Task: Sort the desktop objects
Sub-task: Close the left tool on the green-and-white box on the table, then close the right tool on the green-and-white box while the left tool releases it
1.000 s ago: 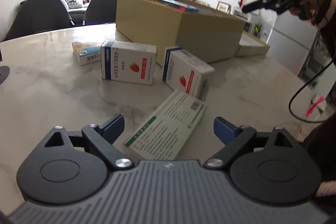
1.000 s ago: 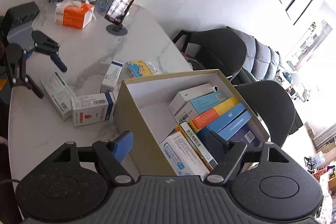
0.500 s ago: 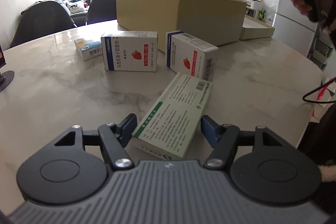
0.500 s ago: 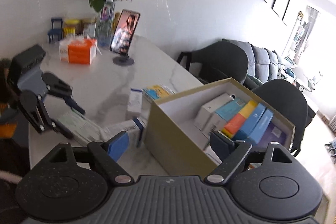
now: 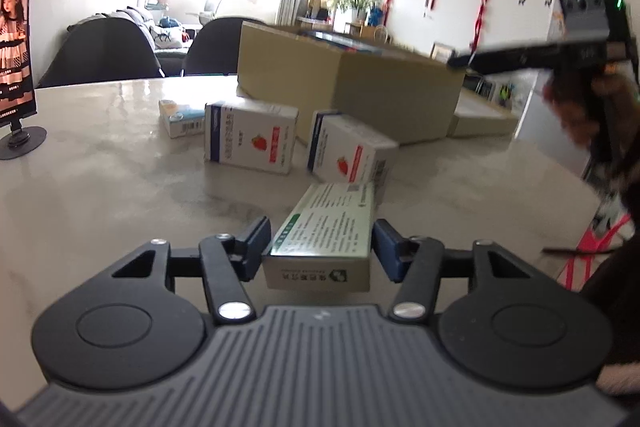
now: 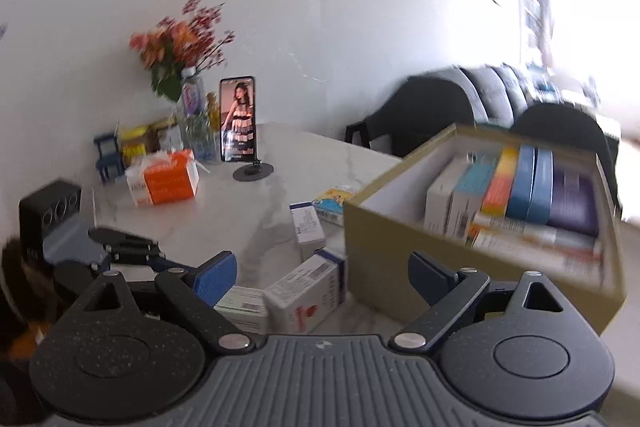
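Marble tabletop (image 5: 100, 163), medicine boxes scattered, and the left gripper (image 5: 320, 247) has just been closing around the green-edged box (image 5: 326, 227), pads almost touching its sides, no firm clamp yet. Right gripper (image 6: 320, 273) has been widening, empty, beside the cardboard box (image 6: 400, 251). Pickup step, I'd say: next comes the squeeze, then a lift toward that half-filled carton.
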Available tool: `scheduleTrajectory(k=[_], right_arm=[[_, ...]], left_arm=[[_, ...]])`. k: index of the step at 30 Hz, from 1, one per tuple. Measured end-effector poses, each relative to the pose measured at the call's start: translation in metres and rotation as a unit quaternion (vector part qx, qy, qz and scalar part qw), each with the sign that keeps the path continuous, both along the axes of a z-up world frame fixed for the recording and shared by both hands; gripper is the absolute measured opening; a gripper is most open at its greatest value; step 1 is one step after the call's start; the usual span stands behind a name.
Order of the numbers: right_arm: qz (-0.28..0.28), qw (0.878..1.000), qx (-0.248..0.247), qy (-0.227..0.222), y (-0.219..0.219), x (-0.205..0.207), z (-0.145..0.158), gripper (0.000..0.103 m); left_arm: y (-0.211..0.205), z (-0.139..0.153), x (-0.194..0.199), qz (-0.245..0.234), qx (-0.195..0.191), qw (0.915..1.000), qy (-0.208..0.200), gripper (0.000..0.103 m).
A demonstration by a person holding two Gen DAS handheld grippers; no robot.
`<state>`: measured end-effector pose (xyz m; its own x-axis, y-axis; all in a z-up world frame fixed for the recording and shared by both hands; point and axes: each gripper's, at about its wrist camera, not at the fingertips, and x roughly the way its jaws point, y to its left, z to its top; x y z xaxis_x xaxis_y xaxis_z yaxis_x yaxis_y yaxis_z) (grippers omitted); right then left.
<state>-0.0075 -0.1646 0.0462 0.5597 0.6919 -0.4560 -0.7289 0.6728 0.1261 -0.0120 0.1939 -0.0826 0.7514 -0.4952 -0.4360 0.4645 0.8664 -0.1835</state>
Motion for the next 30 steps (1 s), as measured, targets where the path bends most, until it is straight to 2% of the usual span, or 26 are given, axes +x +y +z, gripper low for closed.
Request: scheduleTrajectory(k=[6,10,13,15,19,22,28,30], right_arm=[[-0.017,0.993,0.069,0.093,-0.003,-0.006,-0.023,0.09],[-0.031,0.975,0.121,0.184,-0.006,-0.006,-0.043,0.083],[-0.031,0.947,0.172,0.271,-0.006,-0.004,-0.064,0.075],[-0.035,0.927,0.191,0.321,-0.003,-0.004,-0.078,0.065],[-0.046,0.888,0.237,0.392,-0.003,0.0,-0.1,0.059],[-0.043,0.861,0.276,0.424,-0.007,0.003,-0.108,0.059],[-0.035,0.819,0.329,0.47,-0.012,0.009,-0.12,0.058],[-0.03,0.798,0.354,0.486,-0.014,0.011,-0.125,0.058]], left_arm=[[-0.008,0.007,-0.006,0.017,-0.038,0.9991,-0.013,0.05],[-0.017,0.011,-0.01,0.019,-0.051,0.9983,-0.019,0.05],[-0.026,0.012,-0.011,0.011,-0.05,0.9984,-0.025,0.05],[-0.03,0.012,-0.011,0.011,-0.051,0.9983,-0.026,0.049],[-0.028,0.013,-0.01,0.017,-0.059,0.9979,-0.023,0.05],[-0.028,0.015,-0.012,0.019,-0.061,0.9976,-0.026,0.05],[-0.031,0.022,-0.018,0.014,-0.071,0.9966,-0.039,0.05],[-0.035,0.025,-0.019,0.005,-0.072,0.9964,-0.045,0.05]])
